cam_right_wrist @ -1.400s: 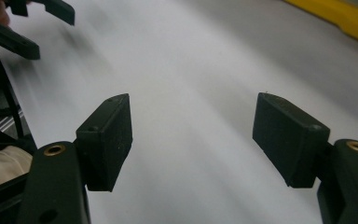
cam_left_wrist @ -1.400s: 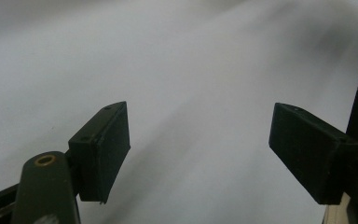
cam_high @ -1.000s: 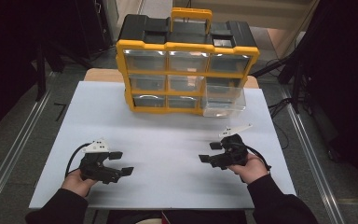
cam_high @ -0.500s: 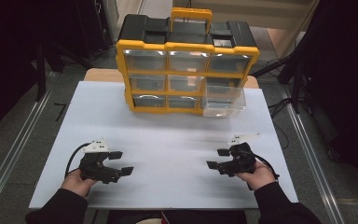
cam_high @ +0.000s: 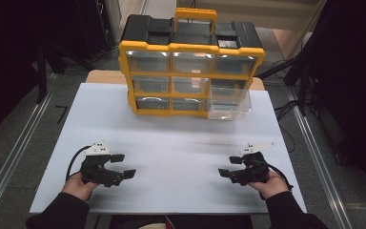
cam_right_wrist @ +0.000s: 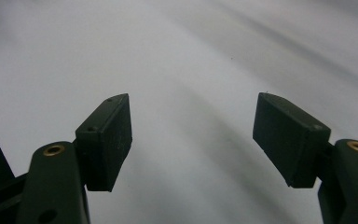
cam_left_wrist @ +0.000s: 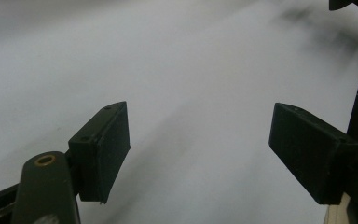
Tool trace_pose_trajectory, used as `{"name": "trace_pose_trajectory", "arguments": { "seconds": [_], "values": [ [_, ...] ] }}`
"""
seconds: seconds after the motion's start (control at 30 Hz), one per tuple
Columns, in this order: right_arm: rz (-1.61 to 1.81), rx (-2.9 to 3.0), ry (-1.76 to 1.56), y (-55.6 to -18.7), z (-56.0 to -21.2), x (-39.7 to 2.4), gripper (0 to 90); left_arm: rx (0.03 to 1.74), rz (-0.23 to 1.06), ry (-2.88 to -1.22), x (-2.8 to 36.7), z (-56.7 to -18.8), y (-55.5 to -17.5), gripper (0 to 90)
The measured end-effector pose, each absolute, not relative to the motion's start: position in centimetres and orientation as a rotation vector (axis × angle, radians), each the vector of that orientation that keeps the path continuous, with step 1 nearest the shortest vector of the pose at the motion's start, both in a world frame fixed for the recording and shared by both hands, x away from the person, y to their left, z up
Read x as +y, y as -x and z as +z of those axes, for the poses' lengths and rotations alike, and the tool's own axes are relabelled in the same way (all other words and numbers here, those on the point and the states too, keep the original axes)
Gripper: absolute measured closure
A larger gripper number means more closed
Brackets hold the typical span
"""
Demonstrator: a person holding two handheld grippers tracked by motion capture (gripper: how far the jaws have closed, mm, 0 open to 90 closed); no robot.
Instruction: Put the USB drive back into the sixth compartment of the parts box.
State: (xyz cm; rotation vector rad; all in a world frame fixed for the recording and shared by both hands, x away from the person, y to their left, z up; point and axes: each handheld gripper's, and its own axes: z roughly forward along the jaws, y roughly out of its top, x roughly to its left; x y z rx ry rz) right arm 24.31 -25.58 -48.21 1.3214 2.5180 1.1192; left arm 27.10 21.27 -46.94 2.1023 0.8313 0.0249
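A yellow and black drawer organiser (cam_high: 190, 67) stands at the far middle of the white table (cam_high: 171, 143). Its lower right clear drawer (cam_high: 228, 102) is pulled out toward me. My left gripper (cam_high: 123, 165) rests low over the near left of the table, open, jaws pointing right with nothing between them. My right gripper (cam_high: 229, 166) sits low over the near right, open, jaws pointing left. In the left gripper view the left gripper (cam_left_wrist: 198, 144) frames bare white table. The right gripper view has the right gripper (cam_right_wrist: 193, 140) wide apart over bare table too.
A yellow carry handle (cam_high: 195, 14) tops the organiser. Dark floor and metal rails (cam_high: 9, 143) flank the table. A cable (cam_high: 74, 160) loops from the left gripper. A wide bare stretch of table lies between the grippers and the organiser.
My right hand has drawn back toward the near edge and sunk closer to the table, its jaws still open. The left hand has stayed put.
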Motion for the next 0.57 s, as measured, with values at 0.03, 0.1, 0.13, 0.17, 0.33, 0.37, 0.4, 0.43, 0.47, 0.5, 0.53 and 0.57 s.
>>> {"name": "trace_pose_trajectory", "arguments": {
  "seconds": [0.03, 0.1, 0.13, 0.17, 0.33, 0.37, 0.4, 0.43, 0.47, 0.5, 0.53, 0.57],
  "values": [
    [1.121, 2.516, -1.324, -24.32, -48.21, -25.59, 26.5, 0.834, 0.027, -2.101, 21.30, -46.95, -27.14, 21.4],
    [1.127, 2.510, -1.326, -24.38, -48.22, -25.65, 26.4, 0.839, 0.026, -2.104, 21.34, -46.94, -27.18, 21.5],
    [1.122, 2.511, -1.329, -24.39, -48.24, -25.66, 26.4, 0.839, 0.026, -2.106, 21.35, -46.93, -27.19, 21.4],
    [1.121, 2.512, -1.329, -24.39, -48.25, -25.67, 26.4, 0.838, 0.027, -2.106, 21.32, -46.92, -27.18, 21.5],
    [1.125, 2.516, -1.324, -24.43, -48.25, -25.63, 26.4, 0.834, 0.027, -2.105, 21.23, -46.96, -27.16, 21.5],
    [1.125, 2.519, -1.320, -24.43, -48.25, -25.61, 26.5, 0.834, 0.026, -2.106, 21.24, -46.95, -27.18, 21.4],
    [1.125, 2.523, -1.309, -24.42, -48.26, -25.58, 26.4, 0.835, 0.026, -2.105, 21.24, -46.96, -27.18, 21.5],
    [1.126, 2.522, -1.309, -24.42, -48.26, -25.56, 26.4, 0.837, 0.027, -2.104, 21.23, -46.97, -27.18, 21.5],
    [1.125, 2.523, -1.308, -24.42, -48.27, -25.55, 26.4, 0.836, 0.025, -2.105, 21.24, -46.97, -27.19, 21.5],
    [1.126, 2.523, -1.310, -24.44, -48.26, -25.56, 26.4, 0.835, 0.023, -2.105, 21.23, -46.98, -27.20, 21.5],
    [1.129, 2.522, -1.312, -24.47, -48.25, -25.58, 26.4, 0.834, 0.022, -2.105, 21.22, -47.00, -27.21, 21.5],
    [1.130, 2.520, -1.319, -24.49, -48.23, -25.59, 26.3, 0.832, 0.020, -2.108, 21.22, -47.01, -27.24, 21.5]
  ]
}}
